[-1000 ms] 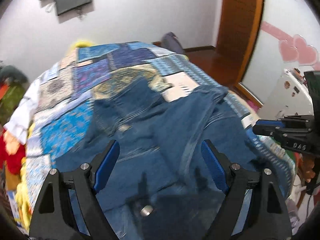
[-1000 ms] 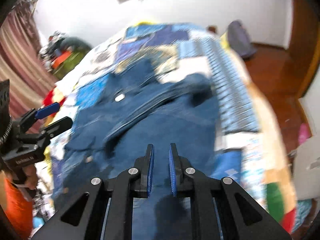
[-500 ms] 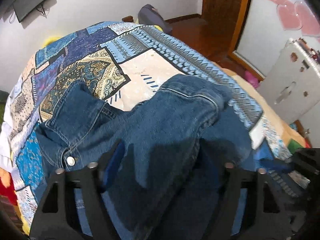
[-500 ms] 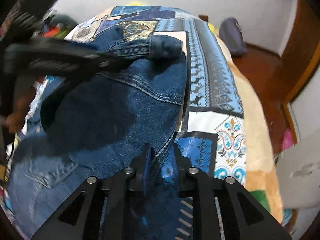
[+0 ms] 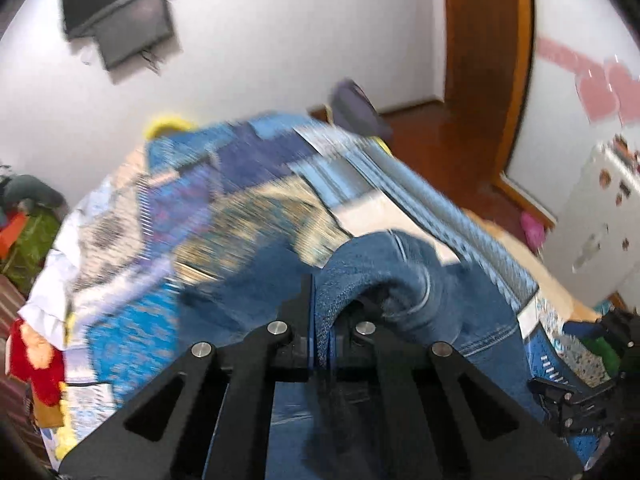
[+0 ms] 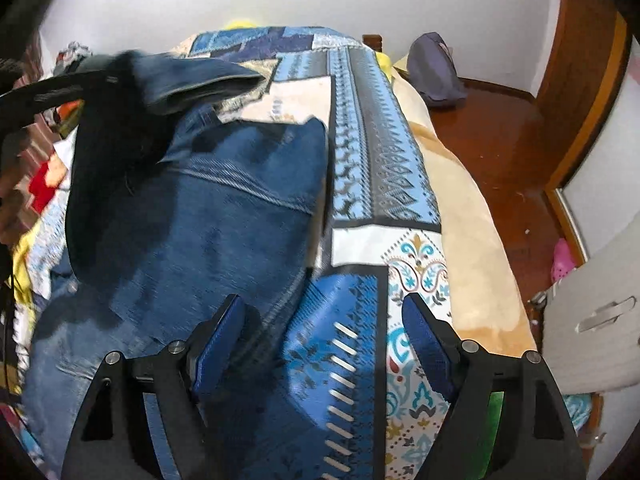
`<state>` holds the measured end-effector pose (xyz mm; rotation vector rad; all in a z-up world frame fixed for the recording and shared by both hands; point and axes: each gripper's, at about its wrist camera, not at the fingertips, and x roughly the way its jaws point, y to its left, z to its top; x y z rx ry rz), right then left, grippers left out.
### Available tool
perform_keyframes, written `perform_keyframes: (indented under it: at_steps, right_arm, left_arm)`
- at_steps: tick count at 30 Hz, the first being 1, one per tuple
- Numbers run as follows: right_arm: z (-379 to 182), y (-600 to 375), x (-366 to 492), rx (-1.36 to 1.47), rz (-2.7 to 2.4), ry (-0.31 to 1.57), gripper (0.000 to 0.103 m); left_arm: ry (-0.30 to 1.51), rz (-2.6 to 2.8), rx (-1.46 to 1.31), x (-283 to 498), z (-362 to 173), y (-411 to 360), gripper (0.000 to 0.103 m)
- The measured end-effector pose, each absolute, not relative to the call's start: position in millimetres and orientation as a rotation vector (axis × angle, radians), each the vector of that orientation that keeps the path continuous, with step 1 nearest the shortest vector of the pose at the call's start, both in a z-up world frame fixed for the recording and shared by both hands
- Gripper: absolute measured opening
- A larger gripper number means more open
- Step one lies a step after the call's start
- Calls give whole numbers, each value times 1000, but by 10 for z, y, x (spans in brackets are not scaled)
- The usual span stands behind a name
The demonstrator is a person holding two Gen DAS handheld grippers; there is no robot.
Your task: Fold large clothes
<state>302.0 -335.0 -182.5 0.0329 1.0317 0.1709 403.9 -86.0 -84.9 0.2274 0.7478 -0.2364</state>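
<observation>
Left claw [image 5: 320, 344] clamped on denim jacket [image 6: 224, 216] sleeve; right claw [image 6: 324, 340] wide open, empty. Sleeve is best carried low across the bed [image 6: 460, 208], laid flat.

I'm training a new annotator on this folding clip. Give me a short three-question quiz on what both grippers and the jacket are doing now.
1. True or false: the left gripper is shut on the denim jacket.
2. The right gripper is: A) open above the jacket's edge and the quilt, B) shut on denim, C) out of view.
3. Fill in: the jacket lies on a patchwork ____.

Key: 1 true; 2 A; 3 quilt.
</observation>
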Motion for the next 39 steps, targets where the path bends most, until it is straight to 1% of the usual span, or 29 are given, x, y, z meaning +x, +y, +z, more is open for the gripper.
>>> perform_keyframes:
  at_steps: [4, 8, 12, 16, 19, 20, 21, 24, 27, 31, 33, 38, 39]
  right_arm:
    - [-1735, -3200, 3059, 45, 201, 1017, 79]
    - [-1879, -2990, 3113, 1, 208, 1073, 79]
    - [-1953, -2824, 3145, -10, 201, 1099, 79]
    - [-1937, -2696, 3168, -47, 207, 1100, 79]
    - [-1996, -2644, 3205, -49, 207, 1120, 79]
    - [-2009, -2630, 3205, -52, 207, 1124, 79]
    - [-2026, -2615, 3236, -53, 206, 1125, 79]
    - [-2031, -2621, 3238, -50, 202, 1127, 80]
    - [-2022, -2651, 3233, -30, 201, 1133, 80]
    - [-2005, -2680, 3219, -13, 201, 1132, 80]
    - [-1987, -2678, 3212, -12, 204, 1128, 80]
    - [-1837, -2722, 3214, 14, 226, 1094, 80]
    - [-1790, -2739, 3227, 30, 232, 1081, 80]
  left_arm:
    - [660, -167, 185, 3895, -495, -334, 5]
    - [608, -115, 171, 3729, -428, 139, 5]
    - [672, -69, 159, 3668, -722, 509, 6]
    - [807, -7, 100, 3652, -1317, 937, 7]
    - [905, 4, 32, 3569, -1744, 1202, 13]
    - [936, 3, 15, 3518, -1900, 1269, 18]
    - [962, 6, 5, 3461, -2020, 1303, 25]
    - [1027, 24, -29, 3296, -2335, 1433, 38]
    - [1077, 35, -95, 3128, -2503, 1607, 47]
    - [1101, 60, -162, 2972, -2589, 1827, 48]
    - [1098, 48, -185, 2925, -2563, 1886, 51]
    - [1066, 63, -128, 2863, -2253, 1955, 55]
    - [1058, 61, -115, 2881, -2201, 1986, 59]
